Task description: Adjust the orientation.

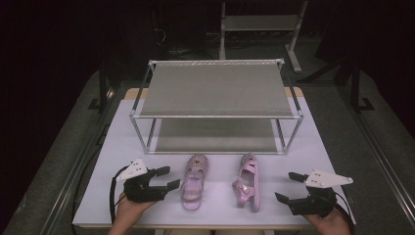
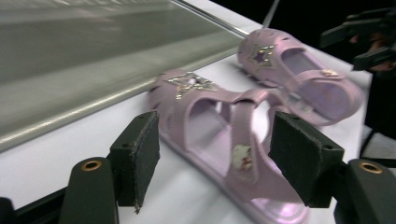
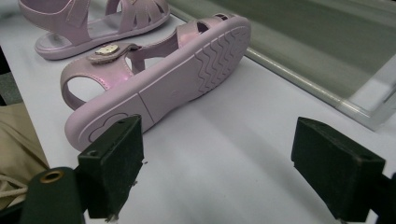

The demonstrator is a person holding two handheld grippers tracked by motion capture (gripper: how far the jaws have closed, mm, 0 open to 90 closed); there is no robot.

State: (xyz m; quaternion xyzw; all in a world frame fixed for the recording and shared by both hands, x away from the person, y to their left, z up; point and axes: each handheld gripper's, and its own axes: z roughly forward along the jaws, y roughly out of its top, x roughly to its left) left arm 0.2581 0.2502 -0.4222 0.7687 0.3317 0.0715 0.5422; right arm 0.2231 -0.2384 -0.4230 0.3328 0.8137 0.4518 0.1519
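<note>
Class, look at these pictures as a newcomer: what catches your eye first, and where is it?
Two pink sandals at the table's near edge: the left sandal sits upright, the right sandal lies on its side. Behind them stands a two-tier metal shoe rack. The open left gripper and right gripper flank the sandals.

A white counter (image 1: 122, 147) carries everything here. At its far half stands a metal shoe rack (image 1: 218, 105) with 2 grey shelves. In front of the rack lie 2 pink sandals: the left sandal (image 1: 193, 182) rests flat on its sole, the right sandal (image 1: 247, 182) is tipped onto its side.
</note>
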